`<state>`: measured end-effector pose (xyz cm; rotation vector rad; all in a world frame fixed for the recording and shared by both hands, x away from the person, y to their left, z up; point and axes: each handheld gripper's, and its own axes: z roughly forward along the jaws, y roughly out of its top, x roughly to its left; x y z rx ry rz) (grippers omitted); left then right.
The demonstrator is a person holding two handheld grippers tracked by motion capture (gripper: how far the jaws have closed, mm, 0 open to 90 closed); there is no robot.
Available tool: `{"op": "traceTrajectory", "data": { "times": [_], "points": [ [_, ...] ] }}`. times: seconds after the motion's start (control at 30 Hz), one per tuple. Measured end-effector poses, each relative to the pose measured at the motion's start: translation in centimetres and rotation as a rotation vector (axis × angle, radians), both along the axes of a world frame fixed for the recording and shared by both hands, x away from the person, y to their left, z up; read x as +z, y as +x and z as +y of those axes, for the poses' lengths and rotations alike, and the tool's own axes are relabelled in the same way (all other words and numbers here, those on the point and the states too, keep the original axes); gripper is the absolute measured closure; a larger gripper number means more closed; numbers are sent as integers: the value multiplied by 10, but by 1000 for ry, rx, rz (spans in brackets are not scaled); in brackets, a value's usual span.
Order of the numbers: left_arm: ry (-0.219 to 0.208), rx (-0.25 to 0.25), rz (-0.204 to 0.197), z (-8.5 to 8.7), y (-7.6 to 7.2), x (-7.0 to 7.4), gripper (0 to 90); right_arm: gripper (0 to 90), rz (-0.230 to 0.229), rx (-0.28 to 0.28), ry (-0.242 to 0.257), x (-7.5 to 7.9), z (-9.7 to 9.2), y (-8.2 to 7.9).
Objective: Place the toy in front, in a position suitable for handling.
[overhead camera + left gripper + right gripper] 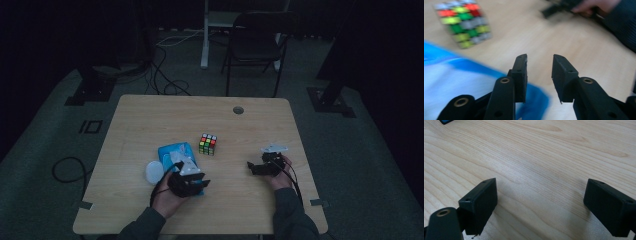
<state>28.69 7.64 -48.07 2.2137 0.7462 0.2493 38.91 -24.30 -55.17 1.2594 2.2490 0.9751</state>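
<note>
1. The left gripper [192,182], lower centre-left of the high view, has its jaws parted with nothing between them; in its own view only bare table shows in the gap.
2. Its jaws hang over the near edge of a blue packet [175,151], which fills the lower left of the left gripper view [454,82].
3. A white round lid [154,171] lies touching the packet's left side.
4. A colour cube [207,143] stands just up and right of the packet.
5. The right gripper [261,167], right of centre, is spread wide over the bare wooden table [536,157].
</note>
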Motion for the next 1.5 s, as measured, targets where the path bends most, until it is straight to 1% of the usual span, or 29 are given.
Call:
{"op": "traceTrajectory", "data": {
  "times": [0.07,0.1,0.13,0.17,0.2,0.23,0.3,0.37,0.4,0.47,0.57,0.6,0.67,0.73,0.77,0.83,0.87,0.9,0.93,0.97,1.07,1.17,1.2,1.23,1.27,1.3,1.37,1.47,1.5],
  "points": [
    [38,-11,4,-10,-1,-8,683,117,0,0,0,0,0,0],
    [74,9,11,-14,0,-15,693,117,0,0,0,0,0,0],
    [74,9,11,-14,0,-15,706,117,0,0,0,0,0,0],
    [119,34,8,-14,1,-21,728,117,0,0,0,0,0,0],
    [119,34,8,-14,1,-21,747,117,0,0,0,0,0,0],
    [164,53,-15,-11,1,-23,761,117,0,0,0,0,0,0],
    [165,55,-17,-9,1,-23,787,117,0,0,0,0,0,0],
    [196,62,-44,-5,1,-23,789,117,0,0,0,0,0,0],
    [197,70,-46,1,1,-24,785,117,1,0,0,0,0,0],
    [197,77,-47,5,1,-24,784,117,0,0,0,0,0,0],
    [200,114,-48,19,2,-23,780,117,-1,0,0,0,0,0],
    [202,132,-50,24,3,-23,778,117,0,0,0,0,0,0],
    [200,188,-52,35,6,-24,780,117,0,7,0,0,0,0],
    [188,238,-41,49,9,-24,771,117,0,17,0,0,1,-1],
    [194,258,-42,55,10,-25,759,116,0,21,1,0,1,-1],
    [195,293,-44,67,12,-26,753,117,0,21,0,0,1,-1],
    [195,293,-44,67,12,-26,745,117,0,21,0,0,1,-1],
    [172,310,-45,77,14,-27,745,116,0,21,0,0,1,-1],
    [175,312,-52,78,15,-29,699,116,0,21,0,0,1,-1],
    [181,312,-57,80,15,-30,688,117,0,20,0,0,1,-1],
    [153,298,-91,79,12,-33,644,119,-1,19,0,0,2,-1],
    [124,243,-100,75,10,-37,617,139,-4,17,3,0,4,-1],
    [109,225,-99,74,8,-38,610,144,-4,15,4,0,5,-1],
    [79,207,-93,72,6,-40,605,150,-5,16,3,0,5,-1],
    [62,190,-88,71,5,-42,602,166,-4,20,5,0,6,-2],
    [59,178,-84,69,5,-44,597,186,-6,29,6,1,6,-2],
    [55,164,-65,68,5,-48,593,190,-9,37,6,1,7,-2],
    [49,175,-42,68,7,-52,579,190,-3,36,4,1,9,-2],
    [49,174,-42,68,7,-52,577,219,-2,41,0,2,10,-2]
  ]
}}
